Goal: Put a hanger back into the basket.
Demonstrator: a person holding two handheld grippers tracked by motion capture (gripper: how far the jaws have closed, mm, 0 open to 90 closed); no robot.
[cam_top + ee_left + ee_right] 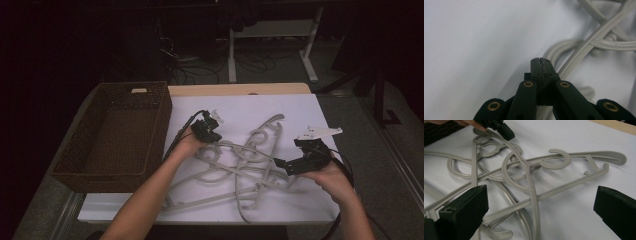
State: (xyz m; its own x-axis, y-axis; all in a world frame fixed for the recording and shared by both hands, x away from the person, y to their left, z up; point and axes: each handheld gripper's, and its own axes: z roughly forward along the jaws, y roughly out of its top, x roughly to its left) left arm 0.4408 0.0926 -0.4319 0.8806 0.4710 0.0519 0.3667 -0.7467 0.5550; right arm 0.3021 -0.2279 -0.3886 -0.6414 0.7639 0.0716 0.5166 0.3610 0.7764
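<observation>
Several grey plastic hangers [245,160] lie tangled in a pile on the white table top [280,107]. My left gripper [214,137] is at the pile's upper left corner, jaws pressed together with nothing between them. In the left gripper view its shut tips [540,60] hover just in front of a curved hanger bar [584,47]. My right gripper [289,153] is at the pile's right side, pointing left with its jaws wide open. In the right gripper view those jaws [540,195] frame the hangers [529,177] without touching them, and the left gripper [504,131] rests by a hanger at the top.
A dark wicker basket [115,176] stands along the table's left side, and its weave shows in the right gripper view [436,132]. A strip of bare wood [240,89] runs along the far edge. Table legs and cables crowd the dark floor beyond.
</observation>
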